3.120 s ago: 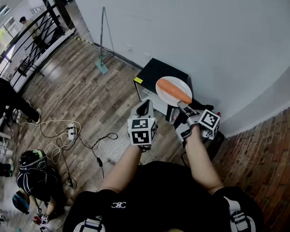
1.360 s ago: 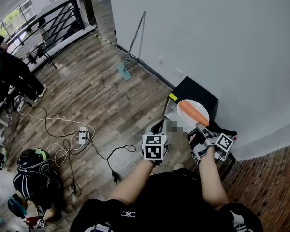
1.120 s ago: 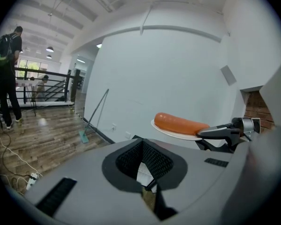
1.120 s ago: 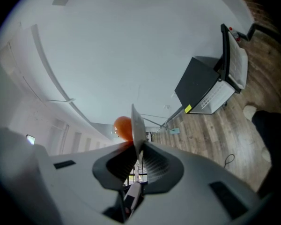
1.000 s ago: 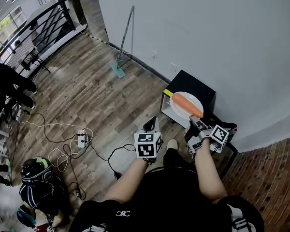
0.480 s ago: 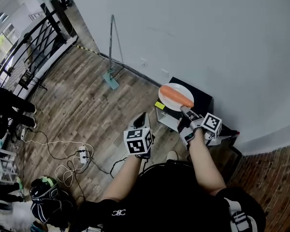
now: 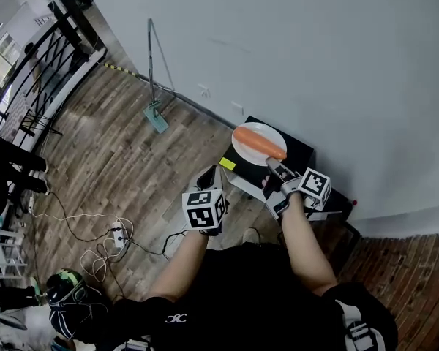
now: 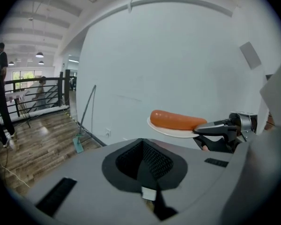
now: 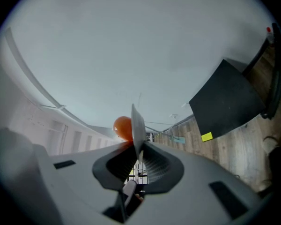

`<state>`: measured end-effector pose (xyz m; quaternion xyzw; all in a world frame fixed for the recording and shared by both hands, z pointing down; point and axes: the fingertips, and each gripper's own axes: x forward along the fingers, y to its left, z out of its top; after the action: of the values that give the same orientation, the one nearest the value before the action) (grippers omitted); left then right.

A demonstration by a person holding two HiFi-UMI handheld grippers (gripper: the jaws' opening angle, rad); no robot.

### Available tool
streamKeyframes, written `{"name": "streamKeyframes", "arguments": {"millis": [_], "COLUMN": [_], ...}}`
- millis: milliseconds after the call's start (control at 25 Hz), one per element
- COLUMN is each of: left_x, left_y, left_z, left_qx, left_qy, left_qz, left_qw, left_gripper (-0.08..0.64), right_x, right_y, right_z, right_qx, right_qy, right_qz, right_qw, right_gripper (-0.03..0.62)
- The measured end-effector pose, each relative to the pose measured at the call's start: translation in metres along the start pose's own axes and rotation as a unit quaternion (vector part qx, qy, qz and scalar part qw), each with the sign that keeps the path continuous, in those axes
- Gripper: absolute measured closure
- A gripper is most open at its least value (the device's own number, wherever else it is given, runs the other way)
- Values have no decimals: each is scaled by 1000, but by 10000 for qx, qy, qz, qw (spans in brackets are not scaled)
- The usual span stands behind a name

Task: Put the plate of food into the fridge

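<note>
A white plate [image 7: 249, 149] carrying one orange sausage [image 7: 260, 142] hangs level above the small black fridge [image 7: 301, 152], with my right gripper [image 7: 273, 164] shut on its near rim. In the right gripper view the plate [image 9: 136, 125] stands edge-on between the jaws, with the sausage [image 9: 122, 127] behind it and the fridge's black top [image 9: 227, 102] to the right. My left gripper [image 7: 208, 173] hovers to the left of the fridge, shut and holding nothing. The left gripper view shows the plate [image 8: 171, 132] and sausage [image 8: 177, 120] against the white wall.
A long-handled mop [image 7: 154, 86] leans on the wall to the left. Cables and a power strip [image 7: 118, 234] lie on the wooden floor. A crouching person in a helmet [image 7: 64, 291] is at bottom left. A black frame [image 7: 342, 209] stands right of the fridge, beside brick floor [image 7: 410, 269].
The head view has swung and the fridge now sits closer under the plate. The plate has stayed in my right gripper throughout. My left gripper has kept its place beside it.
</note>
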<state>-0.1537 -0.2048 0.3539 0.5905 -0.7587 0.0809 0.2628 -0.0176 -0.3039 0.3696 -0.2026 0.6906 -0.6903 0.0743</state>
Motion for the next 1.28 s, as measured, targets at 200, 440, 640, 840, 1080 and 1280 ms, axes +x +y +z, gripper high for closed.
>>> {"name": "streamKeyframes", "arguments": {"millis": [200, 440, 640, 840, 1080, 1280], "left_x": [27, 31, 35, 34, 34, 28], "left_y": [-9, -13, 4, 35, 70, 79], "left_z": [-2, -9, -15, -22, -41, -72], "left_qx": [102, 400, 640, 720, 975, 1231], "left_qy": [163, 402, 527, 649, 847, 1180], "left_qz": [-200, -692, -1216, -1711, -2184, -2541], "left_qw": [9996, 9960, 9891, 9805, 9673, 9520], "left_gripper": [563, 563, 563, 563, 563, 563], "right_x": [1, -15, -26, -33, -43, -60], "right_y": [-12, -23, -36, -45, -61, -89], "right_z": [21, 18, -4, -40, -96, -142], "right_qx": [-17, 166, 291, 516, 581, 812], "right_qy": [-152, -733, -1389, -2083, -2771, -3250], "right_qz": [-62, -241, -307, -458, -389, -408], "right_qw": [9999, 9969, 9894, 9756, 9583, 9413], "right_gripper": [541, 541, 541, 541, 541, 541]}}
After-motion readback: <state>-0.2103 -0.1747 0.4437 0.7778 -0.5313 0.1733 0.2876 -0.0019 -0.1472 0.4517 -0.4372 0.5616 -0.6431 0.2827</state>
